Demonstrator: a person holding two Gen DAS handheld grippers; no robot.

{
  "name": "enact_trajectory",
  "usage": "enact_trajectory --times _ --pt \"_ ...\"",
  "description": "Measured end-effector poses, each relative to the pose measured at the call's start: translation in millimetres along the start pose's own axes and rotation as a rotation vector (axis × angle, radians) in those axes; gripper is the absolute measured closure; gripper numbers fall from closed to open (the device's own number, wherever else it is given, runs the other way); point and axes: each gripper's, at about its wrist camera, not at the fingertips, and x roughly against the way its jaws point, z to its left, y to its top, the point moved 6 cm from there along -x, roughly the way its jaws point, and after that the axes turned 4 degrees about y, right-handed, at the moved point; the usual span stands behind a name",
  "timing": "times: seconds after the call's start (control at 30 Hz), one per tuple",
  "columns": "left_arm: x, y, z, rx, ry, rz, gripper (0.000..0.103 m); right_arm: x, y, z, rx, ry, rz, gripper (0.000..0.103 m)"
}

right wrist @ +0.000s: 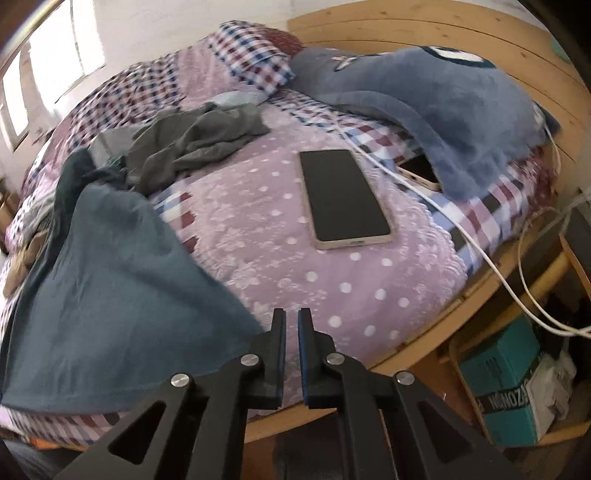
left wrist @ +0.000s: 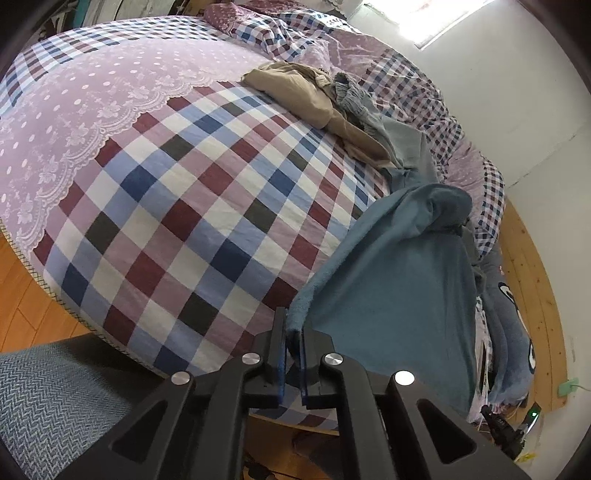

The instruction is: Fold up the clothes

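A checked bedcover (left wrist: 192,206) with a lilac dotted part lies over the bed. On it a phone (right wrist: 343,197) lies face up, near a white cable (right wrist: 436,199). A blue plush pillow (right wrist: 443,99) rests by the wooden headboard (right wrist: 424,33).

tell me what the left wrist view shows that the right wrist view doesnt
Only the left wrist view: the left gripper shut on the teal garment's edge, and a tan garment. Only the right wrist view: the right gripper holding nothing, a phone, a white cable and a grey garment. Both: the teal garment and the checked bedspread.
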Motion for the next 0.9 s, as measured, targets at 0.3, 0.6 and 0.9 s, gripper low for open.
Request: enact_trajectory --times 0.3,0.6,0.9 --pt "8.0 2.8 14.6 0.052 0.037 -0.021 0.098 4.6 8.1 14.0 0.014 0.007 -0.047 0.094" --pt "18.8 8.9 22.2 0.087 -0.026 -0.076 0.067 10.5 18.4 55.1 0.073 0.067 -0.133 0.073" --pt "17.4 20.1 13.1 0.089 -0.099 -0.129 0.046 10.4 22.8 127.8 0.174 0.209 -0.182 0.064"
